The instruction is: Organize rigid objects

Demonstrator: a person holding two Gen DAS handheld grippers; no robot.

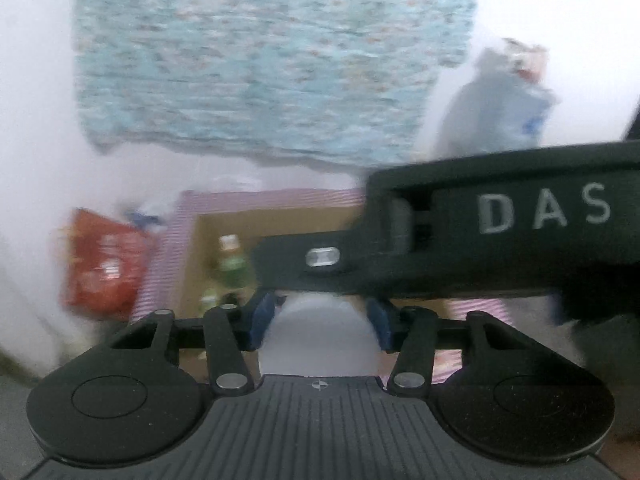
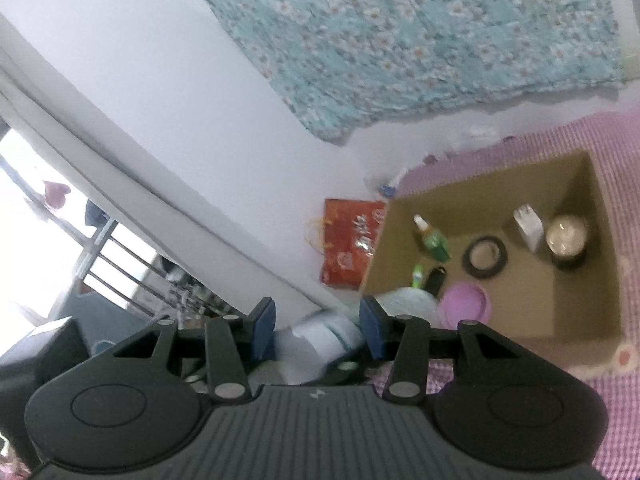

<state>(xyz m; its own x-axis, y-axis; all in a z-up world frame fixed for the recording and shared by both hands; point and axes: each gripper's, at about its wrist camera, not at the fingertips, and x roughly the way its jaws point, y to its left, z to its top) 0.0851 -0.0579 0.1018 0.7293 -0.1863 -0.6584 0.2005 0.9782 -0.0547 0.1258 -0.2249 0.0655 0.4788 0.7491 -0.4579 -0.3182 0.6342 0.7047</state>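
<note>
A white container with a teal label [image 2: 332,332] lies crosswise between the blue pads of my right gripper [image 2: 318,326], which is shut on it. In the left wrist view the same white container [image 1: 320,332] fills the gap of my left gripper [image 1: 320,322], whose pads press its sides. The black housing of the right gripper [image 1: 500,236] crosses just above it. Ahead stands an open cardboard box [image 2: 500,196] holding a green bottle [image 2: 434,240], a black tape roll [image 2: 466,258], a small white carton [image 2: 528,226], a lidded jar [image 2: 567,236], a purple lid [image 2: 464,302] and a black bottle [image 2: 434,280].
The box sits on a pink checked cover [image 2: 560,420]. A red bag [image 2: 348,248] leans on the white wall left of the box. A floral blue cloth [image 2: 420,40] hangs above. A window with bars [image 2: 100,264] is at the far left, and a plastic bag [image 1: 496,100] at the right.
</note>
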